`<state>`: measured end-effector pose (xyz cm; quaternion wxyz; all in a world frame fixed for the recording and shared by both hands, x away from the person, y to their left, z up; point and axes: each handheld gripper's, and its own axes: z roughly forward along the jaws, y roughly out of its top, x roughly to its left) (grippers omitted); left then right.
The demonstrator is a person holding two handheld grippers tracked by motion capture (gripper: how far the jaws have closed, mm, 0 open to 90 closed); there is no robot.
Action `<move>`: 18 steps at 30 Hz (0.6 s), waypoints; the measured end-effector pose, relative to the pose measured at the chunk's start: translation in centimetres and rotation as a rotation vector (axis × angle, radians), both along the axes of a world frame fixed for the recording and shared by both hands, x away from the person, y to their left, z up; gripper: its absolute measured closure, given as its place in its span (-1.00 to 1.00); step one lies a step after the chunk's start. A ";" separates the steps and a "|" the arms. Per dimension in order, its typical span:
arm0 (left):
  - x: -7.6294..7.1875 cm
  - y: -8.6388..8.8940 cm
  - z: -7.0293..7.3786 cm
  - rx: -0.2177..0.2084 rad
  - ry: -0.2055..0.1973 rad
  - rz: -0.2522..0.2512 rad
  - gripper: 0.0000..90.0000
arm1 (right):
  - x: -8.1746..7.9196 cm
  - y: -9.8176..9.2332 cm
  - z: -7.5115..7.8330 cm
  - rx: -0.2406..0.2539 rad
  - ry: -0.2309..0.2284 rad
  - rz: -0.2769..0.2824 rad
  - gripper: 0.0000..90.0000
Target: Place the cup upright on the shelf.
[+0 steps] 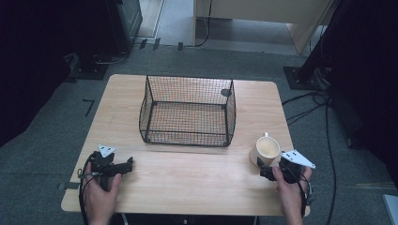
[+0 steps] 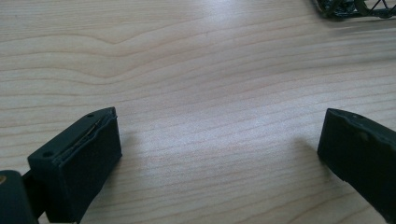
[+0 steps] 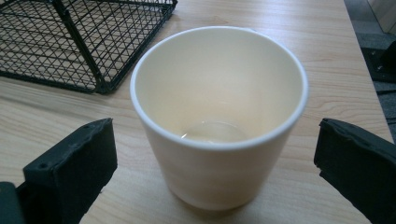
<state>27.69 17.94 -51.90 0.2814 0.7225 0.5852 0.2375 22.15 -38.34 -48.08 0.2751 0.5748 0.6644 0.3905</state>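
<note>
now, in the high view a cream cup [image 1: 267,149] stands upright at the lower right of the wooden table [image 1: 187,178], just right of a black wire basket [image 1: 187,110] that sits at the centre of the frame. the right gripper [image 1: 266,171] lies just below the cup, held by a hand [image 1: 291,197]; in the right gripper view its jaws are spread wide, one on each side of the cup [image 3: 219,116], apart from it. the left gripper [image 1: 127,165] rests at the lower left of the table in the other hand [image 1: 101,194], jaws wide apart over bare wood, with a basket corner [image 2: 355,8] at the upper right of its view.
</note>
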 end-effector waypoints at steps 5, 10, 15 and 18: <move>0.0 0.0 0.0 0.000 0.000 0.000 -1.00 | 1.1 0.6 -0.4 0.003 0.014 -0.010 -1.00; 0.0 0.0 0.0 0.000 0.000 0.000 -1.00 | 1.8 1.0 -0.4 0.013 0.014 -0.029 -1.00; 0.0 0.0 0.0 0.000 0.000 0.000 -1.00 | 2.7 1.4 -0.6 0.013 0.010 -0.047 -1.00; 0.0 0.0 0.0 0.000 0.000 0.000 -1.00 | 3.2 1.6 -0.9 0.012 0.019 -0.061 -1.00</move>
